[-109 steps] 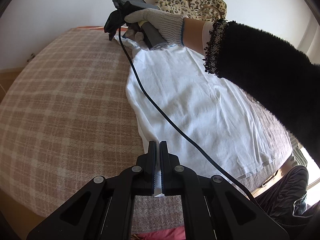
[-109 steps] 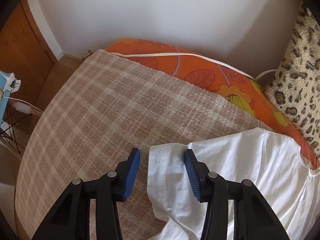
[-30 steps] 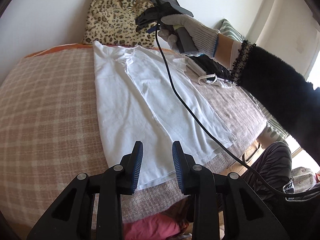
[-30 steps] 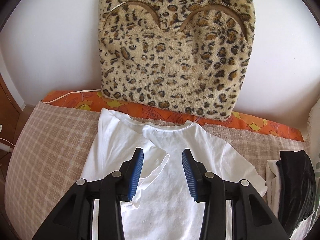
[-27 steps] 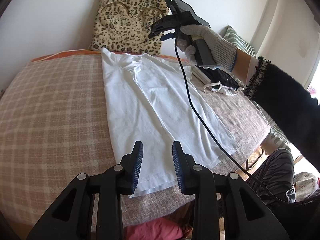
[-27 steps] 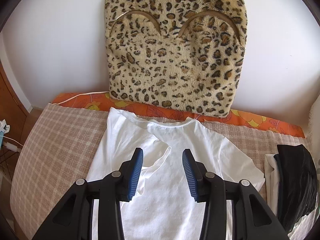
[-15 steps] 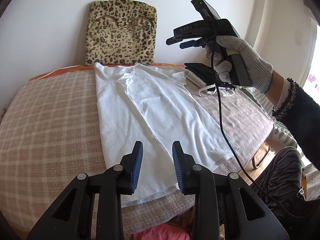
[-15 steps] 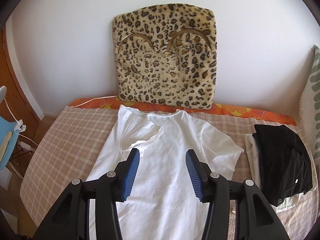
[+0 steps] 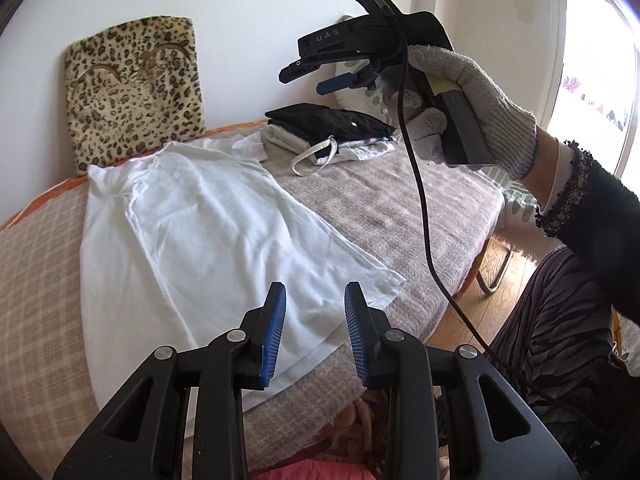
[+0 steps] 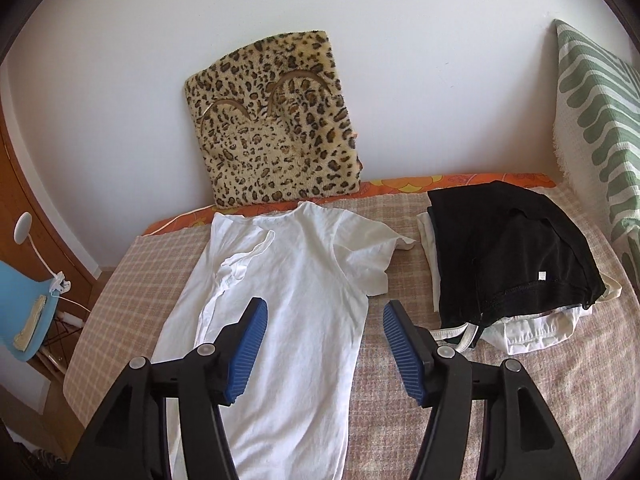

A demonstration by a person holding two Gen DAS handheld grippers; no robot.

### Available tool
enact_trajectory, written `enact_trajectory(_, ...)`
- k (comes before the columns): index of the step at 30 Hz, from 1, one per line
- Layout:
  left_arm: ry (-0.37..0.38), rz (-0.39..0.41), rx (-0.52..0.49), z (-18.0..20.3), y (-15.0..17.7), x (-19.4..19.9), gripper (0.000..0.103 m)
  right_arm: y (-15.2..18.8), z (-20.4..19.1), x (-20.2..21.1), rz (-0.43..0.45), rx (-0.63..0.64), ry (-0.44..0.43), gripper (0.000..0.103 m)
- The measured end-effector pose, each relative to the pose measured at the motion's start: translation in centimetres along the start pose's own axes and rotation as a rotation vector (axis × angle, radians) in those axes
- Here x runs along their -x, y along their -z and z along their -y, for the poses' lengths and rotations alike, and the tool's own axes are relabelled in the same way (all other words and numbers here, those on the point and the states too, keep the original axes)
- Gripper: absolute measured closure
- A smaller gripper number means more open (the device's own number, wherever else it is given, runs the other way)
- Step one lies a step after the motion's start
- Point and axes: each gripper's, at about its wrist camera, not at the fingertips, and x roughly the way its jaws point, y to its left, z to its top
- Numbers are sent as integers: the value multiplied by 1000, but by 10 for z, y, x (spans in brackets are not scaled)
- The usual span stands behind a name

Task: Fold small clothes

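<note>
A white T-shirt (image 9: 208,232) (image 10: 288,300) lies flat on the plaid bed blanket (image 10: 520,380), collar toward the wall. One side and its sleeve are folded in over the body; the other sleeve (image 10: 368,252) spreads out. My left gripper (image 9: 315,300) hovers over the hem corner, open and empty. A gloved hand holds my right gripper (image 10: 325,308) (image 9: 306,80) in the air above the shirt's edge. Its jaws are opening with nothing between them.
A stack of folded clothes (image 10: 512,252) (image 9: 328,120), black on top, sits right of the shirt. A leopard cushion (image 10: 276,128) leans on the wall, and a green patterned pillow (image 10: 592,112) stands at the right. The right gripper's cable (image 9: 420,200) hangs over the bed edge by a person's knee (image 9: 560,320).
Both grippers have drawn back from the shirt and swung right, bringing the clothes stack into view. The right jaws have widened. The left jaws, earlier shut at the hem, stand apart.
</note>
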Motion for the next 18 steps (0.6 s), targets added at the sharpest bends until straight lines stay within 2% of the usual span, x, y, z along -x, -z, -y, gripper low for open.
enact_trajectory(5, 57, -50, -108, 40, -5, -31, 72, 4, 33, 10, 21, -36, -27, 44)
enact_trajectory(7, 82, -71, -122, 51, -6, -44, 58, 5, 48, 10, 18, -63, -28, 43)
enact_trajectory(8, 95, -80, -126, 55, -7, -50, 57, 6, 55, 9, 16, -79, -32, 43)
enact_trajectory(13, 97, -150, -155, 66, -7, -84, 56, 4, 82, -5, -16, -148, -59, 43)
enact_trajectory(18, 102, -204, -138, 61, -8, -109, 56, -16, 81, -24, -34, -140, -110, 43)
